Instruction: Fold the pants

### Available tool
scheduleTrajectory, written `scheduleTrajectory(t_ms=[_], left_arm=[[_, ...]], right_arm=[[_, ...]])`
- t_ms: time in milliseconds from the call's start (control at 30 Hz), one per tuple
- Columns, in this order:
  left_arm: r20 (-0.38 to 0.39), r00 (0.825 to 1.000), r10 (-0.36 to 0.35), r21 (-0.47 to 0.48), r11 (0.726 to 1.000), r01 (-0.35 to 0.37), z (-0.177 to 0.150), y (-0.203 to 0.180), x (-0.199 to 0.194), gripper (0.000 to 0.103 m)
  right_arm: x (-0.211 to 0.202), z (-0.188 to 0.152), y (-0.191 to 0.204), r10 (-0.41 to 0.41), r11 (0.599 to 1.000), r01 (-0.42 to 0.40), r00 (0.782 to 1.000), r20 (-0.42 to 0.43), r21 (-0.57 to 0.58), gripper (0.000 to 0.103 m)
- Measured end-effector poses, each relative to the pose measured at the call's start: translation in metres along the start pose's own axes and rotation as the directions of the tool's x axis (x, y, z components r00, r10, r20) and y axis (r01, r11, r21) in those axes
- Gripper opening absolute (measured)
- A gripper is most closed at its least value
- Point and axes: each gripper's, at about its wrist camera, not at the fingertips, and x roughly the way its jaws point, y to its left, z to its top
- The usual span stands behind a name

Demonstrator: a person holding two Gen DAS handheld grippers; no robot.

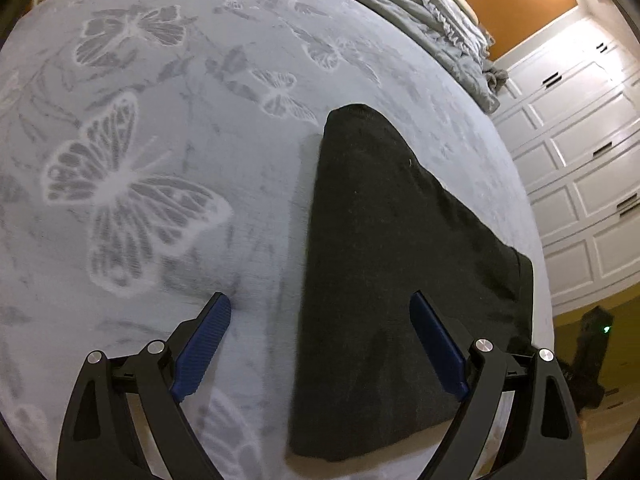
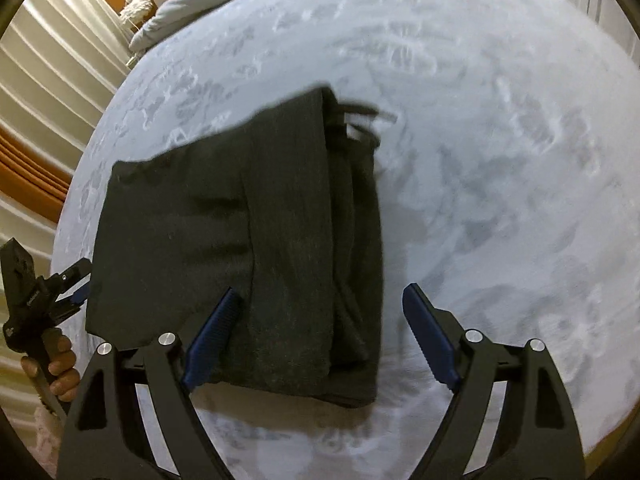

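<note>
Dark grey pants [image 1: 384, 264] lie folded into a flat stack on a pale grey bedspread [image 1: 160, 160] with a butterfly pattern. In the left wrist view my left gripper [image 1: 320, 304] hovers open over the pants' left edge, its blue pads clear of the cloth. The right wrist view shows the same pants [image 2: 248, 240] with layered folds at their right side. My right gripper [image 2: 322, 298] stands open above the near right part of the stack, nothing pinched. The left gripper [image 2: 80, 280] appears at the pants' left edge, held by a hand [image 2: 60, 368].
Rumpled grey bedding [image 1: 440, 16] lies along the far edge of the bed. White panelled cabinet doors [image 1: 580, 168] stand to the right beyond the bed's edge. Pleated curtains [image 2: 48, 80] hang at the left in the right wrist view.
</note>
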Motion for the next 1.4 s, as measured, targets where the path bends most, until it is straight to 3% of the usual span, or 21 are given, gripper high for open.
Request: scheduleTrajectory(t_ms=[67, 100, 167, 200, 233, 400, 467, 533, 600, 633, 667, 700, 733, 767, 800, 833, 900, 1033, 1133, 1400], left_arm=[[0.017, 1.000, 0.001, 0.043, 0.999, -0.002, -0.002, -0.006, 0.003, 0.086], [0.021, 1.000, 0.002, 0.074, 0.997, -0.004, -0.002, -0.010, 0.004, 0.064], [-0.039, 0.999, -0.019, 0.123, 0.992, 0.024, -0.003, -0.020, 0.014, 0.021], [-0.040, 0.999, -0.014, 0.120, 0.993, 0.018, -0.002, -0.021, 0.014, 0.014], [-0.021, 1.000, -0.023, 0.116, 0.993, 0.026, -0.002, -0.022, 0.008, 0.012], [0.019, 0.995, -0.095, 0.123, 0.988, 0.091, 0.007, -0.026, -0.043, 0.005], [0.045, 0.998, -0.047, 0.160, 0.986, 0.039, 0.003, -0.024, -0.068, 0.005], [0.088, 0.995, 0.048, 0.205, 0.977, -0.065, -0.003, -0.017, -0.085, 0.006], [0.075, 0.986, 0.148, 0.223, 0.961, -0.161, -0.009, -0.006, -0.080, 0.009], [0.061, 0.975, 0.214, 0.241, 0.945, -0.222, -0.014, 0.000, -0.073, 0.009], [0.068, 0.966, 0.249, 0.253, 0.932, -0.258, -0.017, 0.001, -0.070, 0.009], [0.083, 0.967, 0.242, 0.267, 0.929, -0.256, -0.022, 0.001, -0.072, 0.010], [0.085, 0.971, 0.223, 0.269, 0.933, -0.238, -0.025, 0.001, -0.075, 0.016], [0.089, 0.974, 0.207, 0.265, 0.938, -0.223, -0.027, 0.000, -0.077, 0.041], [0.103, 0.975, 0.198, 0.257, 0.941, -0.219, -0.028, -0.001, -0.079, 0.069], [0.141, 0.969, 0.201, 0.239, 0.943, -0.231, -0.030, -0.006, -0.082, 0.076], [0.186, 0.956, 0.227, 0.238, 0.933, -0.268, -0.031, -0.014, -0.079, 0.078], [0.185, 0.945, 0.271, 0.287, 0.904, -0.316, -0.031, -0.026, -0.064, 0.078], [0.170, 0.945, 0.280, 0.309, 0.896, -0.321, -0.033, -0.028, -0.056, 0.078], [0.126, 0.952, 0.278, 0.307, 0.902, -0.304, -0.036, -0.029, -0.041, 0.078]], right_arm=[[0.008, -0.001, -0.005, 0.040, 0.999, -0.040, 0.999, -0.015, 0.029, 0.079], [0.010, 0.000, -0.006, 0.053, 0.998, -0.053, 0.999, -0.010, 0.040, 0.063], [0.010, 0.001, -0.002, 0.083, 0.996, -0.083, 0.997, -0.004, 0.027, 0.046], [0.006, 0.002, 0.002, 0.060, 0.998, -0.060, 0.998, 0.016, 0.017, 0.035], [-0.001, 0.002, 0.009, 0.054, 0.998, -0.054, 0.998, 0.034, -0.014, 0.030], [-0.047, -0.002, 0.047, 0.154, 0.984, -0.141, 0.980, 0.127, -0.112, 0.027], [-0.055, -0.006, 0.059, 0.186, 0.973, -0.166, 0.975, 0.120, -0.161, 0.027], [-0.046, -0.014, 0.071, 0.195, 0.966, -0.181, 0.979, 0.060, -0.185, 0.032], [-0.022, -0.022, 0.078, 0.102, 0.972, -0.104, 0.995, -0.021, -0.212, 0.043], [-0.007, -0.027, 0.081, -0.032, 0.973, 0.021, 0.999, -0.043, -0.228, 0.043], [-0.003, -0.027, 0.080, -0.069, 0.971, 0.057, 0.997, -0.044, -0.231, 0.051], [-0.004, -0.028, 0.081, -0.071, 0.971, 0.062, 0.997, -0.030, -0.229, 0.052], [-0.014, -0.027, 0.083, -0.059, 0.971, 0.059, 0.998, 0.009, -0.230, 0.052], [-0.024, -0.027, 0.086, -0.048, 0.970, 0.057, 0.998, 0.043, -0.236, 0.055], [-0.033, -0.026, 0.088, -0.033, 0.969, 0.051, 0.996, 0.079, -0.243, 0.069], [-0.042, -0.025, 0.091, -0.018, 0.969, 0.046, 0.993, 0.118, -0.245, 0.076], [-0.043, -0.019, 0.090, -0.027, 0.970, 0.061, 0.989, 0.145, -0.237, 0.080], [-0.016, -0.012, 0.081, -0.033, 0.983, 0.041, 0.998, 0.050, -0.178, 0.080], [-0.003, -0.013, 0.078, -0.061, 0.979, 0.066, 0.998, 0.032, -0.195, 0.080], [-0.001, -0.026, 0.072, -0.031, 0.980, 0.030, 1.000, 0.000, -0.197, 0.080]])
